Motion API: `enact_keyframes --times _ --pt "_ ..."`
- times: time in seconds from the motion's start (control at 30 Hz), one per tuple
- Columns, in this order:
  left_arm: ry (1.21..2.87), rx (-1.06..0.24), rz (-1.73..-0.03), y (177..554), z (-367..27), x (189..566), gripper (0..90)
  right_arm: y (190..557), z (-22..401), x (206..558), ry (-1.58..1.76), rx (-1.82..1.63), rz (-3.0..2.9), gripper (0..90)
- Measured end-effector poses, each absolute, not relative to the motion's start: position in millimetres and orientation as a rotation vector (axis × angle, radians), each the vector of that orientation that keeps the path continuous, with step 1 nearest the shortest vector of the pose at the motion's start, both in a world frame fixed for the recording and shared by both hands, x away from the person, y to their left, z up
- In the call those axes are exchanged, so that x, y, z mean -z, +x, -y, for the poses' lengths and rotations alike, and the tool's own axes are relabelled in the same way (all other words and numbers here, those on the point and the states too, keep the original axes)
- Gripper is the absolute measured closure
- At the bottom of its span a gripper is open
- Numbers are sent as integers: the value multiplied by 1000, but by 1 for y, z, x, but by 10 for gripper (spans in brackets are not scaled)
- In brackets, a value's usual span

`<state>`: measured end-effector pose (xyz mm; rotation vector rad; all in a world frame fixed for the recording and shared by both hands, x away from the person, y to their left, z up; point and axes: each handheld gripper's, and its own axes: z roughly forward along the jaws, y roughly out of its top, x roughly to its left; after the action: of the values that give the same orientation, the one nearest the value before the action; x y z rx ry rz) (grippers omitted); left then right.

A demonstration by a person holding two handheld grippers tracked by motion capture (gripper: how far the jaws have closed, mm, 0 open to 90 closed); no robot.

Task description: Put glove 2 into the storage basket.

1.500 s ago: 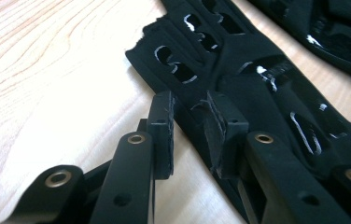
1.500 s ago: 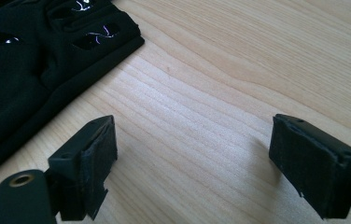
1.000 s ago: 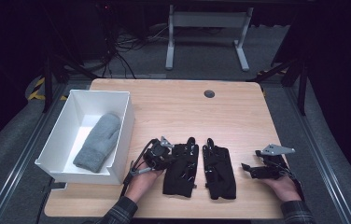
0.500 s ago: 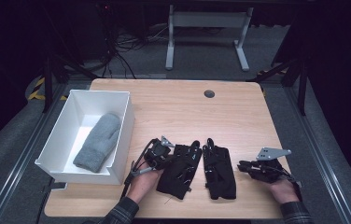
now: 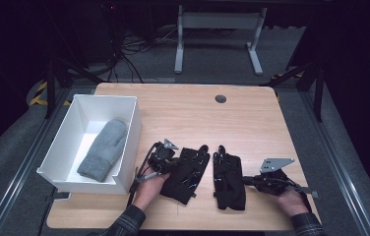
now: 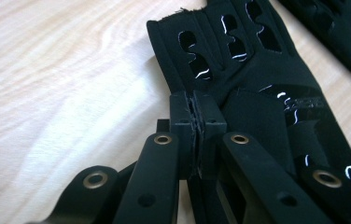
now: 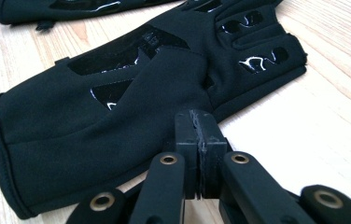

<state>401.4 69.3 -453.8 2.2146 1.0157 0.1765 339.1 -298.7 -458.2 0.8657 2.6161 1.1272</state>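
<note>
Two black gloves lie side by side near the table's front edge. The left glove (image 5: pixel 188 174) (image 6: pixel 257 93) lies tilted, and my left gripper (image 5: pixel 175 164) (image 6: pixel 194 109) is shut on its left edge. The right glove (image 5: pixel 228 184) (image 7: pixel 117 116) lies straight. My right gripper (image 5: pixel 246 180) (image 7: pixel 199 123) has just been closing, and its pads now pinch that glove's right edge by the thumb. In each gripper view the other glove (image 6: pixel 346 37) (image 7: pixel 71 9) lies farther off. A hand holds each gripper from the front edge.
A white bin (image 5: pixel 70 142) stands at the table's left with a grey mitten (image 5: pixel 103 150) inside. The wooden table (image 5: pixel 198 118) has a round cable hole (image 5: pixel 220 99) at the back. Dark floor and a metal stand lie beyond.
The left glove has swung into a tilt under my left gripper. My right gripper moved left to the right glove and went from open to shut on its edge.
</note>
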Motion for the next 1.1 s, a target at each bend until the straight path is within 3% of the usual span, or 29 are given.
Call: enact_keyframes --times 0.3,1.1 --pt "2155 -186 -1021 409 -69 446 882 343 285 459 842 -1135 -2622 900" --pt "2010 -45 -924 399 -69 405 882 354 259 459 810 -1141 -2637 900"
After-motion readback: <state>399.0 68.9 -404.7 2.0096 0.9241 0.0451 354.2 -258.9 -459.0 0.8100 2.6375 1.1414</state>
